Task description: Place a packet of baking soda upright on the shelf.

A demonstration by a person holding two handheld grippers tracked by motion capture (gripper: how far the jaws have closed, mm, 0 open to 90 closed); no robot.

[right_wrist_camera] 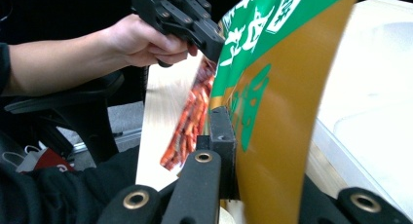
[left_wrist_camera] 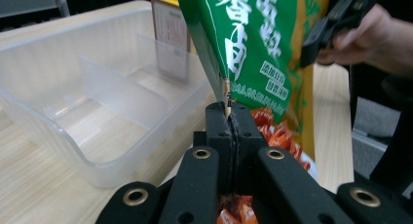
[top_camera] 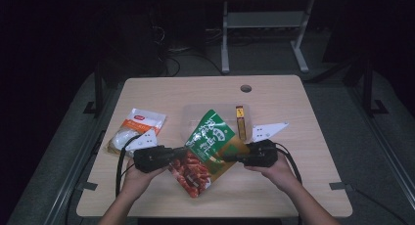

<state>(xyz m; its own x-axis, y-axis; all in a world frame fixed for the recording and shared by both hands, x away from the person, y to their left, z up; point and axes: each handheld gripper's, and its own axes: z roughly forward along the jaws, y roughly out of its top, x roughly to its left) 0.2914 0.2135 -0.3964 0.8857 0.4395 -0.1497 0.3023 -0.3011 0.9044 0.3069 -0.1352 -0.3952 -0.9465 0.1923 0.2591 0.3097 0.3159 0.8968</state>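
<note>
Both grippers, left gripper (top_camera: pixel 169 155) and right gripper (top_camera: pixel 230 157), pinch the green and orange plastic snack bag (top_camera: pixel 208 149) by its edges, fingers clenched tight. Keep it level, then carry it over the clear plastic box (top_camera: pixel 188 118) behind on the wooden surface (top_camera: pixel 293 186).

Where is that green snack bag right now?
In the high view, the snack bag hangs mid-table between the left tongs and right tongs, just in front of the clear tray.
</note>
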